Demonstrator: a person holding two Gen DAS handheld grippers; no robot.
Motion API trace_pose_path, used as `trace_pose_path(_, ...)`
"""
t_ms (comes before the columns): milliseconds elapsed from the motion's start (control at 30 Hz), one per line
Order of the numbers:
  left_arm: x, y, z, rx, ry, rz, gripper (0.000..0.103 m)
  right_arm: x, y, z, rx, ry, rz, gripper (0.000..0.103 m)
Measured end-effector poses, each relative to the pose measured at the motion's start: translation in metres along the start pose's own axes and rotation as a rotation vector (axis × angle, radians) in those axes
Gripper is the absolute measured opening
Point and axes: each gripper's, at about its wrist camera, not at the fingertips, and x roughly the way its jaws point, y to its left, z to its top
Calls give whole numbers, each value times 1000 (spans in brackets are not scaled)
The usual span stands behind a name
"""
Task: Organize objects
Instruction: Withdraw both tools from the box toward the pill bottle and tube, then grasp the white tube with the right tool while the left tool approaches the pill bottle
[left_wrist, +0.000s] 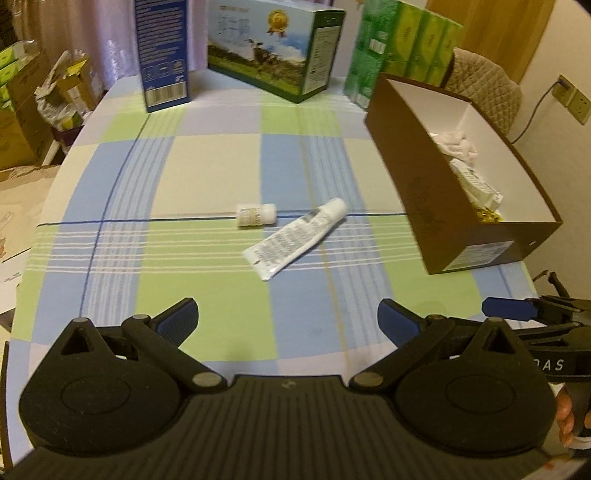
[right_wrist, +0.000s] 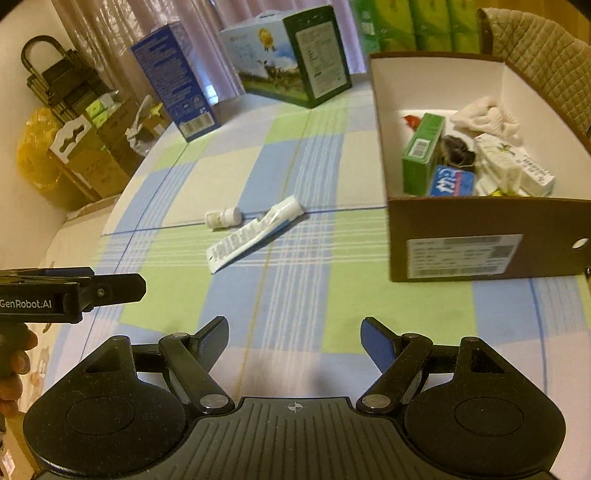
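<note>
The desk (left_wrist: 207, 170) wears a checked cloth of blue, green and cream. On its right side stands a brown cardboard box (right_wrist: 461, 236), open-topped, with packets and a crumpled white cloth inside. Near the desk's middle lies a white tube (left_wrist: 295, 238), flat, its long axis diagonal: cap toward the far right and the box, crimped end toward the near left. Just beside its cap end, to the left, a small white bottle (left_wrist: 256, 214) lies on its side, cap pointing right. Both rest well ahead of the left tongs (left_wrist: 288, 317) and right tongs (right_wrist: 295, 338), each spread wide and holding nothing above the near edge.
</note>
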Motion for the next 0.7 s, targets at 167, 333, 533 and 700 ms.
trace_pose_path(167, 4, 20, 0, -12, 1, 28, 102, 17, 13, 3, 0, 23, -1, 76)
trace_pose_path(333, 9, 36, 4, -20, -1, 42, 102, 34, 23, 7, -8, 36, -11, 76)
trace_pose_path(533, 19, 52, 11, -15, -1, 57, 102, 55, 31, 20, 4, 38, -38, 76)
trace_pose_path(700, 27, 61, 18, -14, 2, 61, 102, 71, 35, 34, 13, 24, -56, 76)
